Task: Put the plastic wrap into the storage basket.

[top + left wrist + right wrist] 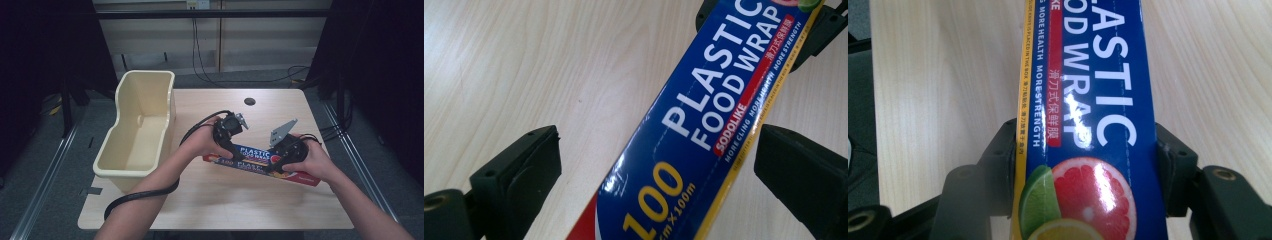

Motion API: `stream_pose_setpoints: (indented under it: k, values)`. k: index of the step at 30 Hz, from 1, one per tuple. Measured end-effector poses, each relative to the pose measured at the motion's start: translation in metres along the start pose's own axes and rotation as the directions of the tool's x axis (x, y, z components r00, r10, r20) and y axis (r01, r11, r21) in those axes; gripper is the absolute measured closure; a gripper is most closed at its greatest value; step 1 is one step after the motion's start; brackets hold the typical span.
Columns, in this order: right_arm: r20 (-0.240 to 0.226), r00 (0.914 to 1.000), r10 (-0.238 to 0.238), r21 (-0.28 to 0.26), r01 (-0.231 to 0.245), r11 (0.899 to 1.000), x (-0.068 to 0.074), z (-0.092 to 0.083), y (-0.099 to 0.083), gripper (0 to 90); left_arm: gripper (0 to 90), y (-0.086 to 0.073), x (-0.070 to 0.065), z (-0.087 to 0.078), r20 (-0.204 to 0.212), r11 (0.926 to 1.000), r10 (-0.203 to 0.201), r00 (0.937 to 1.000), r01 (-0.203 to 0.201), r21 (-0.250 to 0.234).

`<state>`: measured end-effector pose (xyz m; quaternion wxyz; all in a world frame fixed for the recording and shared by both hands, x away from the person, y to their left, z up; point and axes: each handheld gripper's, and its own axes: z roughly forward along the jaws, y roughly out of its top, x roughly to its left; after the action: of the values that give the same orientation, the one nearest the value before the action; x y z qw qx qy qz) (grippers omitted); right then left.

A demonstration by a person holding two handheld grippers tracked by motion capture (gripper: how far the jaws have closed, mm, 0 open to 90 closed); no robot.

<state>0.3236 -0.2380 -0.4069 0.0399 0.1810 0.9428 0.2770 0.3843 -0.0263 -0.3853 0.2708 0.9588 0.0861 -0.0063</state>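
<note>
Looking down from the high view, one box of plastic wrap lies on the table, long axis running left to right with a slight slope down to the right. The right gripper is clamped on it near the right half; the left gripper sits at its left end, so each hand has its own end and neither needs to reach. One cream tub stands at the table's left edge, nearer the left hand.

Over to the left gripper view: the box runs diagonally up between the jaws, closer to the right-hand one, with a clear gap on both sides, so the jaws stand wide and grip nothing. No earlier picture, so I judge only that a squeeze across the box's narrow width is the coming move.

Right gripper view now: the box runs straight up the middle, both pads pressed flat against its long sides, a firm hold near the fruit picture
</note>
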Motion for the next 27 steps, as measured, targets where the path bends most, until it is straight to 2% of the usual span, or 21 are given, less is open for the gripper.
stream_pose_setpoints:
  k: [3,7,12,14,15,16,17,19,20,21,24,25,27]
  values:
    - [-0.013,0.9996,-0.026,-0.016,0.026,1.000,0.000,-0.001,0.000,41.3,5.1,0.001,-0.002,0.002,0.027,0.9999,0.012,0.9996,-0.012,0.000]
    - [-0.014,0.9985,-0.053,-0.010,0.053,0.999,0.000,-0.003,0.002,41.3,6.2,0.004,-0.004,0.002,0.040,0.9992,0.036,0.9986,-0.037,0.013]
    - [-0.028,0.9970,-0.072,-0.023,0.072,0.997,-0.002,-0.004,0.003,41.2,8.8,0.005,-0.007,0.007,0.090,0.9972,0.062,0.9940,-0.066,0.035]
    - [-0.033,0.9956,-0.088,-0.027,0.087,0.996,-0.002,-0.004,0.004,41.2,12.1,0.006,-0.008,0.009,0.099,0.9970,0.069,0.9927,-0.073,0.028]
    - [-0.036,0.9944,-0.099,-0.033,0.098,0.995,-0.002,-0.005,0.005,41.2,15.5,0.005,-0.009,0.010,0.132,0.9974,0.069,0.9889,-0.071,0.012]
    - [-0.034,0.9940,-0.104,-0.039,0.102,0.994,-0.001,-0.005,0.006,41.2,21.7,0.005,-0.009,0.010,0.132,0.9974,0.069,0.9889,-0.071,0.012]
    - [-0.037,0.9935,-0.107,-0.043,0.106,0.993,-0.001,-0.006,0.006,41.2,25.1,0.005,-0.012,0.012,0.169,0.9945,0.102,0.9804,-0.104,0.005]
    - [-0.046,0.9916,-0.121,-0.062,0.118,0.991,-0.001,-0.007,0.007,41.1,29.6,0.006,-0.012,0.012,0.164,0.9927,0.114,0.9798,-0.119,0.021]
    - [-0.046,0.9916,-0.121,-0.062,0.118,0.991,-0.001,-0.007,0.007,41.1,29.6,0.008,-0.013,0.012,0.171,0.9919,0.120,0.9779,-0.126,0.020]
    - [-0.051,0.9884,-0.143,-0.066,0.139,0.988,-0.002,-0.008,0.008,41.1,32.9,0.009,-0.013,0.012,0.178,0.9906,0.129,0.9755,-0.135,0.023]
    - [-0.059,0.9877,-0.145,-0.066,0.141,0.988,-0.003,-0.008,0.008,41.0,35.6,0.012,-0.017,0.010,0.159,0.9904,0.124,0.9794,-0.132,0.041]
    - [-0.058,0.9884,-0.140,-0.068,0.136,0.988,-0.003,-0.009,0.007,40.7,36.2,0.012,-0.019,0.009,0.150,0.9922,0.109,0.9827,-0.117,0.044]
    - [-0.076,0.9878,-0.136,-0.090,0.129,0.988,-0.005,-0.010,0.006,39.4,37.6,0.014,-0.024,0.005,0.160,0.9946,0.081,0.9837,-0.090,0.051]
